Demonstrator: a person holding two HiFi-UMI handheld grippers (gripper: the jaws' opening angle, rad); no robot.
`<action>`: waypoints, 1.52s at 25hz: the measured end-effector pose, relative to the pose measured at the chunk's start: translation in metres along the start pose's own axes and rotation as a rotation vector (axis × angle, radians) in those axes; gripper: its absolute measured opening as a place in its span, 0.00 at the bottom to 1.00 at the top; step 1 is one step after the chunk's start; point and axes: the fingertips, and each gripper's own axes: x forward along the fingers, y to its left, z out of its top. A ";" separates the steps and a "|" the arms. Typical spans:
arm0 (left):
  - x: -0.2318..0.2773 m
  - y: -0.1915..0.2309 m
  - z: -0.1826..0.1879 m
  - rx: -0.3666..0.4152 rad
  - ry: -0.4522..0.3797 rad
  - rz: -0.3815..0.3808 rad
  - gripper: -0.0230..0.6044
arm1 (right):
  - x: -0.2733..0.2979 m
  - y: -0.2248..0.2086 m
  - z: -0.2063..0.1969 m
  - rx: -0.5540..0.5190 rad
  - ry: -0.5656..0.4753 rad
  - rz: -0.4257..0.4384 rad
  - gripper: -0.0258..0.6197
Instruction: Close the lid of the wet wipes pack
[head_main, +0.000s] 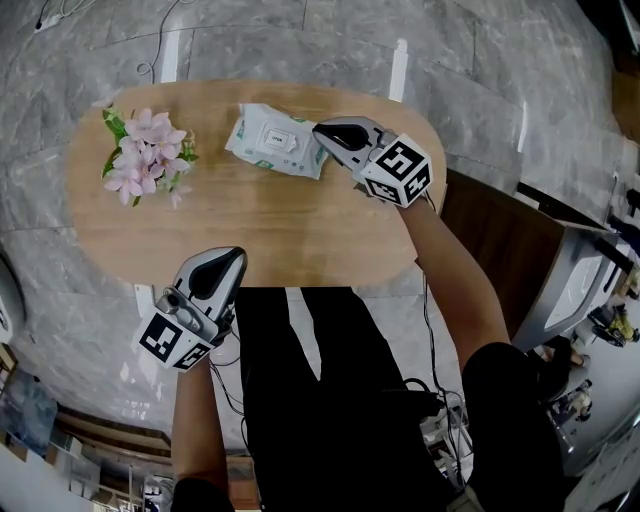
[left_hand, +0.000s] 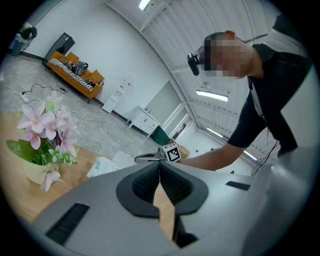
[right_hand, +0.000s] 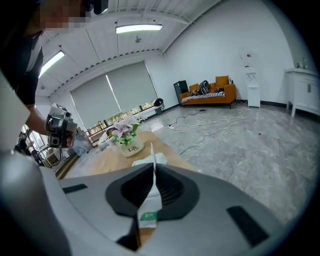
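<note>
An oval wooden tabletop (head_main: 285, 225) carries a white soft wet wipes pack (head_main: 268, 140) near its far edge. The right tool (head_main: 322, 131), pressed together, pinches the pack's thin right edge. The left tool (head_main: 232, 258), pressed together and empty, hovers over the tabletop's near edge. Pink potted flowers (head_main: 145, 152) stand at left.

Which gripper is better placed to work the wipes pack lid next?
Right, probably. The right gripper is already at the pack's right end, with its jaws together on the edge. The left gripper is shut and empty at the table's near edge, well away from the pack.
</note>
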 end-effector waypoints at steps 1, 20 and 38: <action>0.000 0.000 0.001 0.000 -0.001 -0.001 0.06 | 0.000 0.001 0.000 -0.001 0.001 0.002 0.08; -0.001 -0.004 -0.007 -0.019 -0.008 -0.015 0.06 | 0.012 0.039 -0.027 -0.002 0.081 0.086 0.09; 0.003 -0.004 -0.012 -0.035 -0.006 -0.025 0.06 | 0.032 0.036 -0.033 0.065 0.080 0.046 0.06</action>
